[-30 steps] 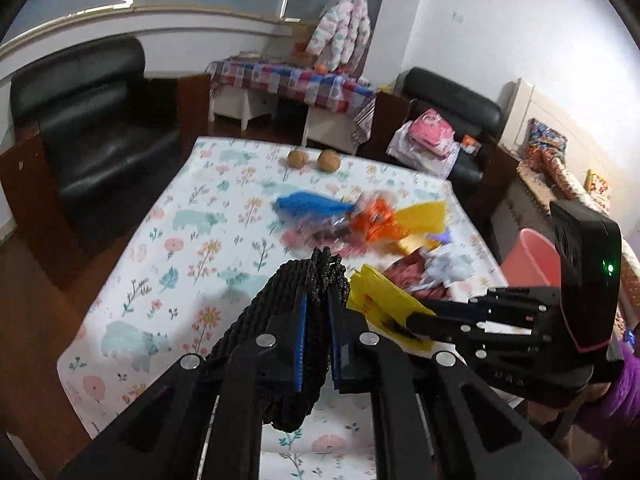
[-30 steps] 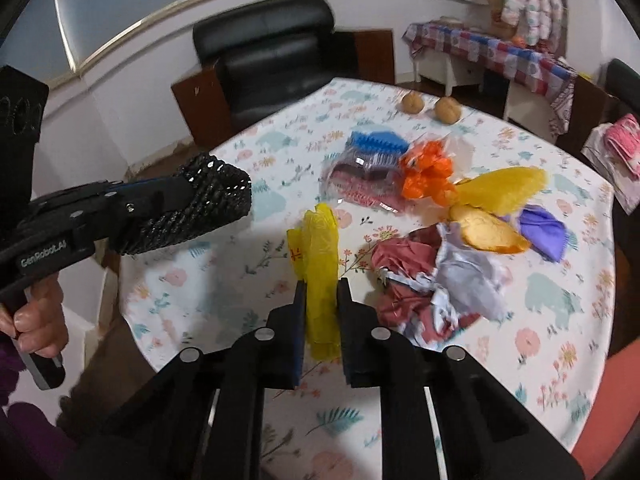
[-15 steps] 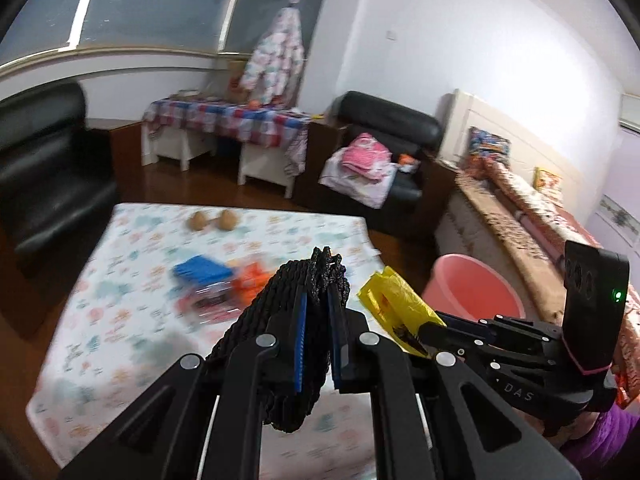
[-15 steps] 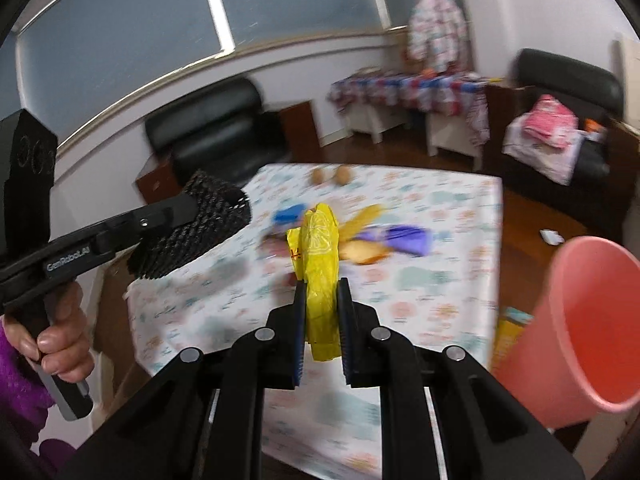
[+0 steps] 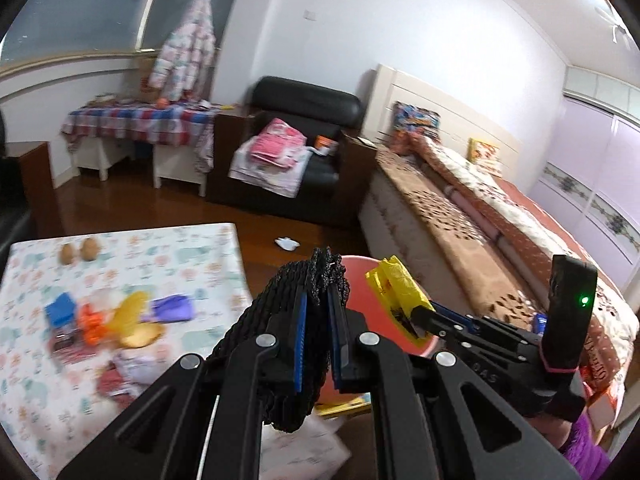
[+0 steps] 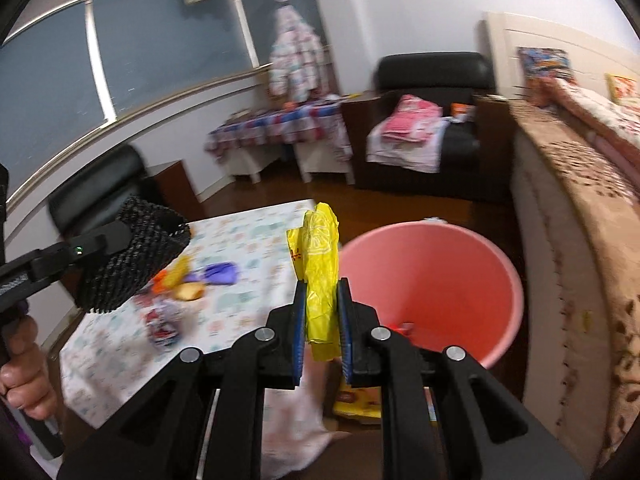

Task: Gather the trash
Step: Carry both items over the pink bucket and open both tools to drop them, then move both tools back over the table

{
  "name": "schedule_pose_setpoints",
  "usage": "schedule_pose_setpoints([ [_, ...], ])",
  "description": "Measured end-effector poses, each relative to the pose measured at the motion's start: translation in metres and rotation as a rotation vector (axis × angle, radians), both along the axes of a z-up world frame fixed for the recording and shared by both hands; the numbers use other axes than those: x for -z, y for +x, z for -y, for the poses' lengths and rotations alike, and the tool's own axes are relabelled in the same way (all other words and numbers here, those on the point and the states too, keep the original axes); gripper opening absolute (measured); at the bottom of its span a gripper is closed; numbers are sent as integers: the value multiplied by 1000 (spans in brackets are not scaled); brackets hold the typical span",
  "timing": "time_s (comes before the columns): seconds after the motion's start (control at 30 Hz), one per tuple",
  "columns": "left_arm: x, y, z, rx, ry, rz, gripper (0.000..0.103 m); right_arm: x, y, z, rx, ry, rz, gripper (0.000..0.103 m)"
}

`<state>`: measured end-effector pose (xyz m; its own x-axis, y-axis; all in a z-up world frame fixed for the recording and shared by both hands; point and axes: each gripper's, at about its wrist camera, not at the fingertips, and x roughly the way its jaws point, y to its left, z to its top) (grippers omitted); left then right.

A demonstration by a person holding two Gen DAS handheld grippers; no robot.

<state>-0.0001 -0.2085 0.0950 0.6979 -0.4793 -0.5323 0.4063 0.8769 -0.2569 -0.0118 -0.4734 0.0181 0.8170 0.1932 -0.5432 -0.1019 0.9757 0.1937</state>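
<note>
Bed (image 5: 472, 216) takes up the whole right side of both views, w/ a black armchair (image 6: 432, 80) piled w/ pink stuff at upper centre. Table (image 5: 200, 256) w/ the pastel animal cloth sits at left of the left wrist view; on it, leftover trash (image 5: 120, 320): blue, orange, yellow, purple bits, all blurry, plus two brown round things (image 5: 80, 250) near the far edge.

Pink bucket (image 6: 436, 280) is on the floor btw table and bed, centre-right in the right wrist view, something small and red at the bottom.

Right gripper (image 6: 322, 320) is clamped on a yellow plastic bag (image 6: 320, 256), which sticks up above the fingers, just left of the bucket's rim in frame. In the left cam it's at centre-right, in front of the bucket.

Left gripper (image 5: 318, 340) is pinched tight on a black mesh net (image 5: 288, 320), bunched around the jaws and hanging below. In the right cam it's at mid left, w/ a hand (image 6: 24, 376) on the handle at lower left.
</note>
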Motion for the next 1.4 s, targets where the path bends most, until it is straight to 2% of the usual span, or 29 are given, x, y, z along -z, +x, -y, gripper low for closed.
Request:
schedule_pose_setpoints([
  [0.17, 7, 21, 44, 53, -6, -41, 9, 11, 9, 32, 73, 9, -23, 15],
  [0.33, 30, 47, 77, 82, -21, -126, 9, 27, 19, 46, 109, 3, -49, 15],
  [0.47, 50, 66, 103, 99, -1, -177, 9, 39, 27, 57, 130, 11, -69, 15],
  [0.7, 69, 83, 130, 108, 17, -204, 12, 56, 42, 70, 141, 24, -90, 15],
  [0.77, 71, 85, 133, 108, 18, -195, 22, 58, 43, 71, 141, 25, -92, 16],
  [0.83, 71, 87, 136, 109, 20, -191, 33, 60, 45, 72, 148, 17, -91, 23],
  [0.93, 72, 88, 140, 119, 20, -184, 40, 63, 45, 75, 157, 24, -89, 35],
  [1.17, 66, 83, 138, 133, 20, -160, 44, 62, 45, 76, 165, 15, -91, 38],
  [1.27, 59, 79, 122, 111, -1, -147, 45, 57, 43, 66, 149, 7, -76, 38],
  [1.4, 51, 74, 95, 65, -8, -129, 47, 49, 39, 45, 113, -2, -54, 46],
])
